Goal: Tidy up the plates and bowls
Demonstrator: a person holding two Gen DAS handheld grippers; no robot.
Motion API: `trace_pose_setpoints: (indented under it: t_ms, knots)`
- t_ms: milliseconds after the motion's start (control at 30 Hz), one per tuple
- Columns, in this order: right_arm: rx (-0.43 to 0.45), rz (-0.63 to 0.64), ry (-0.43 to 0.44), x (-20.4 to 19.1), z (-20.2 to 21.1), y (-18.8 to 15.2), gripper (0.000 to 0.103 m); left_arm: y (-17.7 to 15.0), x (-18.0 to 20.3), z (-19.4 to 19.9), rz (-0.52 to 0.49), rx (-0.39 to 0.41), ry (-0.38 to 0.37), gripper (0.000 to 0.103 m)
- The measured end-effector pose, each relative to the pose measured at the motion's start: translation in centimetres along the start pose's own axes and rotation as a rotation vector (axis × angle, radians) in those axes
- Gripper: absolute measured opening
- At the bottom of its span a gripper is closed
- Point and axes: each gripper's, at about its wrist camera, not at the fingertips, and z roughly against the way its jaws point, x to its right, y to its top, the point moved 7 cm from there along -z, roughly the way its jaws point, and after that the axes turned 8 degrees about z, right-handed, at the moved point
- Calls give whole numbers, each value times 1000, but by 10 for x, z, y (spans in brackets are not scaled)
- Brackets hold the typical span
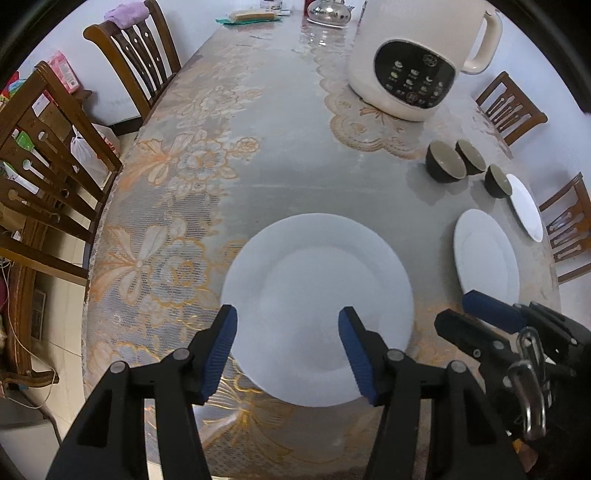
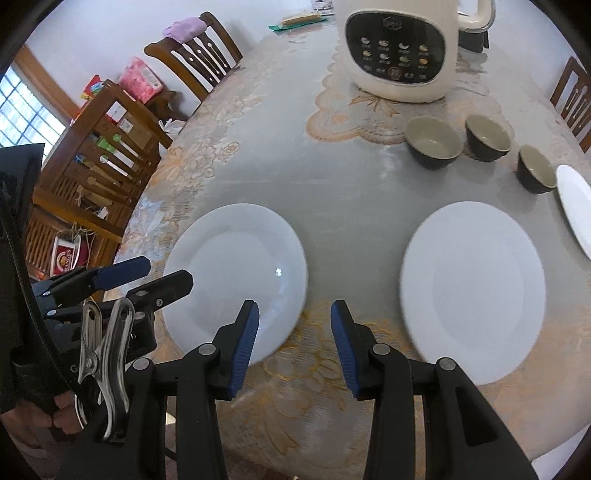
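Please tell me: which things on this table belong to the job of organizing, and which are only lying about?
For the job:
three round white ceramic plates
three small dark bowls with pale insides

Only lying about:
cream electric cooker with black control panel
shiny steel kettle
folded purple cloth on a chair

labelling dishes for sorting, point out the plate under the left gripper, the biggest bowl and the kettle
plate (image 1: 317, 291), left wrist view, flat centre
biggest bowl (image 2: 433, 142), right wrist view, pale inside
kettle (image 2: 399, 48), right wrist view, dark control panel
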Motion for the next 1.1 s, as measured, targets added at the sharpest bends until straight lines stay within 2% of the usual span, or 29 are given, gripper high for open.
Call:
trace_pose_setpoints:
  t_ms: [700, 1100]
  knots:
    - [-33, -126, -51, 104, 37, -35, 42, -9, 90, -4, -65, -28, -18, 60]
    - [-39, -199, -80, 152, 41, -51, 42, -9, 133, -18, -105, -63, -40, 60]
